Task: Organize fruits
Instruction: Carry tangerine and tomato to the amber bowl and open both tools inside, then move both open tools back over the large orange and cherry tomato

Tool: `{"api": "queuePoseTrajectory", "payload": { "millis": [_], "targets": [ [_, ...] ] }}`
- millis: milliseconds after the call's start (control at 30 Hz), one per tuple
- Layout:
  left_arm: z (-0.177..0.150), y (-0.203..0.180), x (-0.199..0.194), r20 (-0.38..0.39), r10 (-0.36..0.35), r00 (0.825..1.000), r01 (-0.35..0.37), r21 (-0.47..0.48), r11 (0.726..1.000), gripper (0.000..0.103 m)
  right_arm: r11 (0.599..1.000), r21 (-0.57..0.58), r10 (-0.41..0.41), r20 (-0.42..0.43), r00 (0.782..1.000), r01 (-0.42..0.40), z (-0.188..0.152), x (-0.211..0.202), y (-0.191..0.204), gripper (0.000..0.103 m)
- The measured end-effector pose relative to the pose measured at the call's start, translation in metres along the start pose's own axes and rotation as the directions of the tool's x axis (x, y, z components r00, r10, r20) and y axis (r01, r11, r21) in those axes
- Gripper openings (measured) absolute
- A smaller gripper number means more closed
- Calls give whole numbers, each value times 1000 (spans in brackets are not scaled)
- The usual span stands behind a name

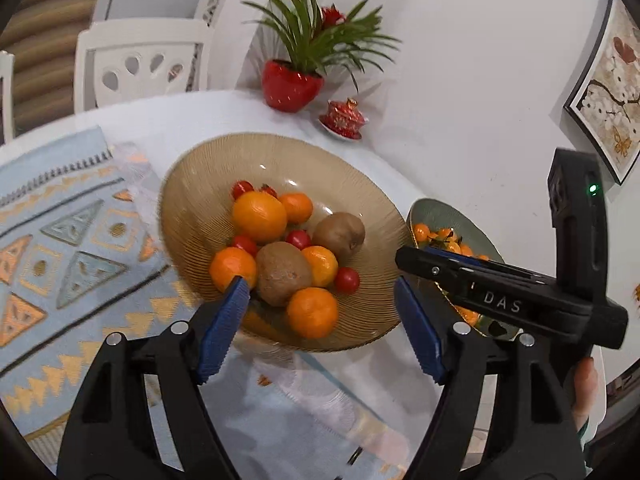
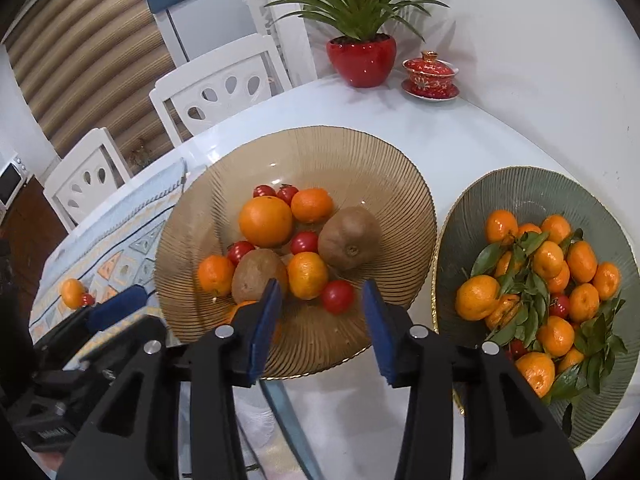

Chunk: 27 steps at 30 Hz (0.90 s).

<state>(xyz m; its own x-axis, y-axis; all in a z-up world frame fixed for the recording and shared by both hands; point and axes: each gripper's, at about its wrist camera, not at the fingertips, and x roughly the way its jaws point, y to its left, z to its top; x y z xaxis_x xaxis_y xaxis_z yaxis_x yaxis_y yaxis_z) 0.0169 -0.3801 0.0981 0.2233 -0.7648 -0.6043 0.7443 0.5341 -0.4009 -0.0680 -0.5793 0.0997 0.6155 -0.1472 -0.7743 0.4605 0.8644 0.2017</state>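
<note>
Two ribbed dishes sit side by side on the white bench (image 2: 360,112). Counting from the amber bowl's (image 2: 360,152) own middle, a large orange (image 2: 265,221) lies at about ten o'clock with a smaller mandarin (image 2: 311,205) at twelve, one kiwi (image 2: 349,238) at two o'clock and a second kiwi (image 2: 256,270) at seven; more mandarins sit at six and eight o'clock, and cherry tomatoes (image 2: 338,297) are scattered among them, two at the far side near eleven. The green plate (image 2: 472,208), just at the bowl's three o'clock side with the rims nearly touching, carries a heap of leafy mandarins (image 2: 548,260) with a few red tomatoes tucked between them. Off at the bowl's nine o'clock, on the patterned blue cloth (image 1: 72,216), a lone mandarin (image 2: 72,293) rests with a small tomato touching it, seen in the right wrist view. The left claw (image 1: 320,312) stands wide open over the near rim of the amber bowl, nothing between its blue pads (image 1: 224,328); a mandarin (image 1: 313,313) lies just beyond the gap. The right claw (image 2: 320,308) is parted more narrowly, also empty, hanging above the bowl's near edge with a tomato beyond its gap. At the bench's twelve o'clock end stand a red pot with a green plant (image 2: 362,60) and a red lidded cup on a saucer (image 2: 430,76). White chairs (image 2: 224,84) line the far-left side.
</note>
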Motion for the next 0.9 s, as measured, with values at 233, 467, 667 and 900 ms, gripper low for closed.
{"api": "queuePoseTrajectory", "payload": {
  "millis": [233, 467, 667, 900],
  "targets": [
    [-7, 21, -46, 45, 37, 998, -35, -40, 999, 75, 998, -39, 48, 11, 999, -47, -2, -17, 29, 42],
    [-30, 59, -121, 111, 128, 986, -117, -99, 988, 75, 979, -159, 140, 63, 988, -129, 0, -52, 92, 43],
    [-45, 93, -200, 183, 228, 956, -207, -125, 970, 75, 936, -290, 227, 64, 972, -199, -8, -64, 159, 43],
    [-65, 142, -258, 195, 423, 885, -385, -204, 900, 76, 880, -397, 266, -40, 963, -260, -40, -31, 235, 43]
  ]
}}
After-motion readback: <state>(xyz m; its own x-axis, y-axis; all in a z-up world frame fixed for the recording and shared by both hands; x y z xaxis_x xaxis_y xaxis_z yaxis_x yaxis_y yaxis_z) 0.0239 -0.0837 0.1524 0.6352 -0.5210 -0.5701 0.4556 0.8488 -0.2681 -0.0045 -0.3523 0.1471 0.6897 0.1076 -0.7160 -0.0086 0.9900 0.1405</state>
